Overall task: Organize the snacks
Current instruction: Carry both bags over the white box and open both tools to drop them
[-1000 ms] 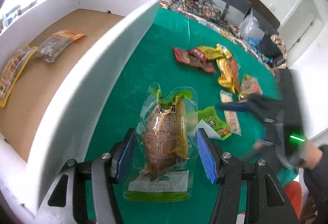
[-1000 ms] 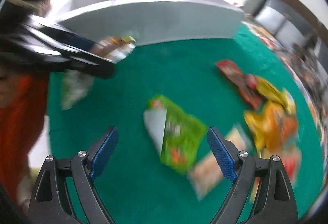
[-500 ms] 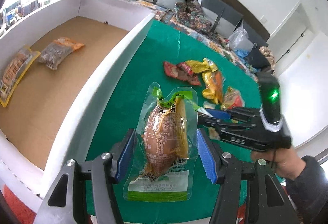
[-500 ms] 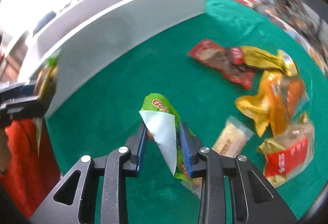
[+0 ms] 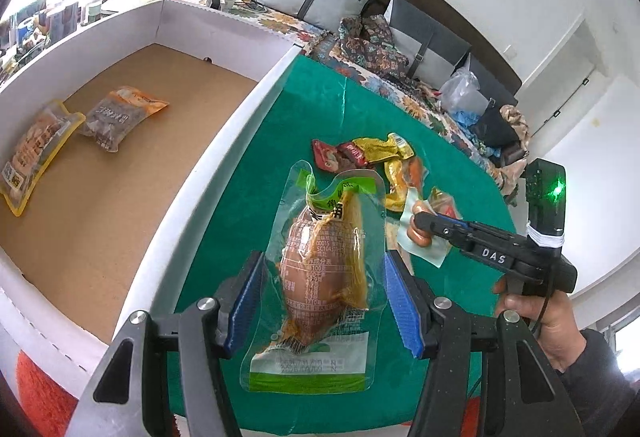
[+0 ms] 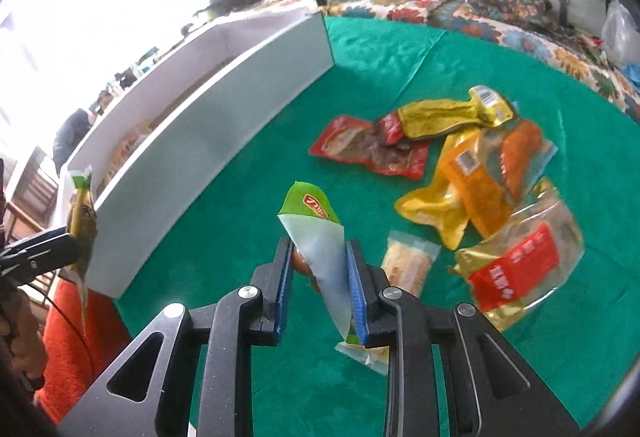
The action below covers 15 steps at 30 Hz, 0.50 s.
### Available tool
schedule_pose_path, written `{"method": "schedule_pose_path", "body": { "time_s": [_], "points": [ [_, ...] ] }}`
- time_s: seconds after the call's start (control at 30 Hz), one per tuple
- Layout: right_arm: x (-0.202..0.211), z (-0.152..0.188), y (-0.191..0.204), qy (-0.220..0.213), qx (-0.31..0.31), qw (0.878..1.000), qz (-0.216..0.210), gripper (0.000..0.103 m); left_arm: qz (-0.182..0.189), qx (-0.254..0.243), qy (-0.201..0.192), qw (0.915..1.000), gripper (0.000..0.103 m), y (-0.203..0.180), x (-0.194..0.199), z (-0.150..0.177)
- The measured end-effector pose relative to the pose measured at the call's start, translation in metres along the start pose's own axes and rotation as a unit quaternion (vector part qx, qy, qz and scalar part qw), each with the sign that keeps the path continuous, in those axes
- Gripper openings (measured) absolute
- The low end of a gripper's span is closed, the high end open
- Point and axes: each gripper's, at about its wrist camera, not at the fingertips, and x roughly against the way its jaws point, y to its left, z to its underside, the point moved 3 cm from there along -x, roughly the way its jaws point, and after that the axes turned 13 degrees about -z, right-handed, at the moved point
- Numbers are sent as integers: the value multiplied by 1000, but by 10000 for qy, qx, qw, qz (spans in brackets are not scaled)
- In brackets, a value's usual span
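The left gripper [image 5: 324, 301] clamps a clear vacuum pouch [image 5: 320, 277] between its ribbed blue pads [image 5: 246, 303]. The pouch is glossy and flat-edged, with a green band at top and bottom and a plump brown oval of food inside under printed text. It hangs above the green cloth [image 5: 248, 165], which is smooth, slightly shiny and creased.

To the left of this gripper stands a white box [image 5: 224, 133] with straight, matte walls and a brown cardboard floor. Two crinkly packets lie flat in it, well apart from the gripper: an orange packet [image 5: 120, 117] and, beside it, a yellow-rimmed packet [image 5: 36, 153].

The right gripper [image 6: 318, 289] has just been closing and now its pads [image 6: 354, 293] pinch a small green sachet [image 6: 320, 249]. The sachet is folded so that its pale, matte back faces the camera and one green end with a red logo sticks up past the fingertips; a rounded brown lump shows at the left pad. It is lifted off the cloth.

Ahead and to the right of that gripper, loose snacks lie on the cloth: a red pouch [image 6: 372, 149], a gold pouch [image 6: 452, 117] overlapping it, an orange-yellow pouch [image 6: 480, 181] with crumpled foil edges, a clear pouch with a red label [image 6: 520, 257], and a small pale wrapper [image 6: 408, 261] just beside the right finger.
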Motion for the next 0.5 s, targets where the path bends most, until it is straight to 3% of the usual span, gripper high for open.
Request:
{"method": "schedule_pose_path", "body": {
  "time_s": [0.33,0.5],
  "points": [
    [27,-41,29,-576,-152,9960,-660,26,62,212,-432,9988,58,25,43,-40],
    [29,-79,78,-802,-11,9891,-1236,26,-437,326,-774,9955,58,70,65,-68]
  ]
}}
